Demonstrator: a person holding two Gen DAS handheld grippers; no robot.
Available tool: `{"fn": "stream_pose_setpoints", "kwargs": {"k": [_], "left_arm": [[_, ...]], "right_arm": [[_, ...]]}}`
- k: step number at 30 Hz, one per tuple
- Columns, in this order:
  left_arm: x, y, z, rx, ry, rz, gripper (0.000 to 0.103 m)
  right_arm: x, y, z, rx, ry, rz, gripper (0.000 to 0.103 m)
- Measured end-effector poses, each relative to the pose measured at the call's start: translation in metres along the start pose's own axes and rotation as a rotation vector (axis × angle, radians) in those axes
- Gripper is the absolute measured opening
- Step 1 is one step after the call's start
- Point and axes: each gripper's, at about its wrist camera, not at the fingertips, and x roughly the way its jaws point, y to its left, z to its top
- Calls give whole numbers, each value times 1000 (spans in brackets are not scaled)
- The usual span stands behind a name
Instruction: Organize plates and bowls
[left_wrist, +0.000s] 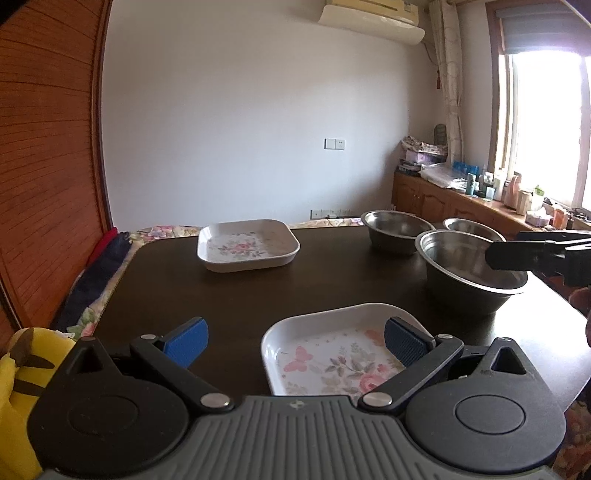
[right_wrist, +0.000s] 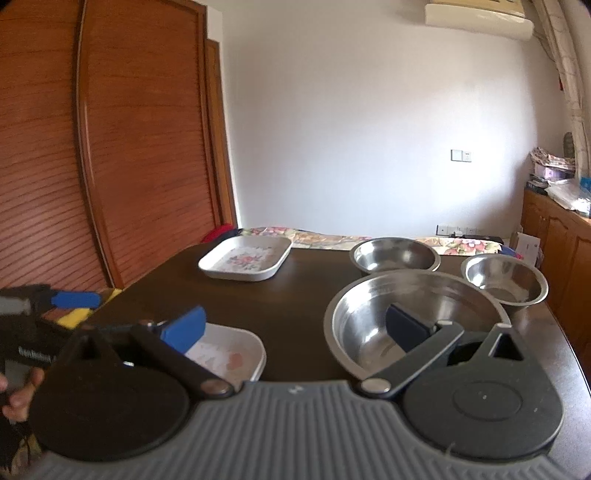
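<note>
Your right claw (right_wrist: 295, 328) gapes wide, empty, over the large steel bowl (right_wrist: 413, 314); your left claw (left_wrist: 295, 341) is likewise open; next nest a far bowl (right_wrist: 395, 254) inside

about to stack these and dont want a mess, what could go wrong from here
1. The right gripper is open with one finger inside the large steel bowl; closing on its thin, slick rim could let it slip or tip.
2. That bowl sits close to the small bowl and the far bowl; lifting it may knock them.
3. The near floral plate lies at the table edge and could be nudged off.
</note>
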Motion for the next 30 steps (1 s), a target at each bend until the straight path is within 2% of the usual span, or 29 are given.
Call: {"fn": "stream_pose_setpoints", "kwargs": {"k": [8, 12, 16, 22, 25, 30], "left_arm": [[-4, -8, 4, 23, -4, -36, 103], [-3, -6, 11, 9, -17, -71, 103], [3, 2, 23, 4, -31, -53, 103], [26, 27, 50, -5, -45, -6, 103], [42, 45, 64, -15, -45, 15, 103], [69, 76, 82, -47, -18, 9, 103]], "right_arm": [[2, -3, 9, -6, -10, 12, 103], [8, -2, 14, -52, -10, 3, 103], [21, -3, 22, -80, 1, 48, 103], [45, -2, 41, -115, -10, 41, 103], [64, -6, 54, -84, 21, 84, 103], [103, -7, 74, -71, 159, 141, 103]]}}
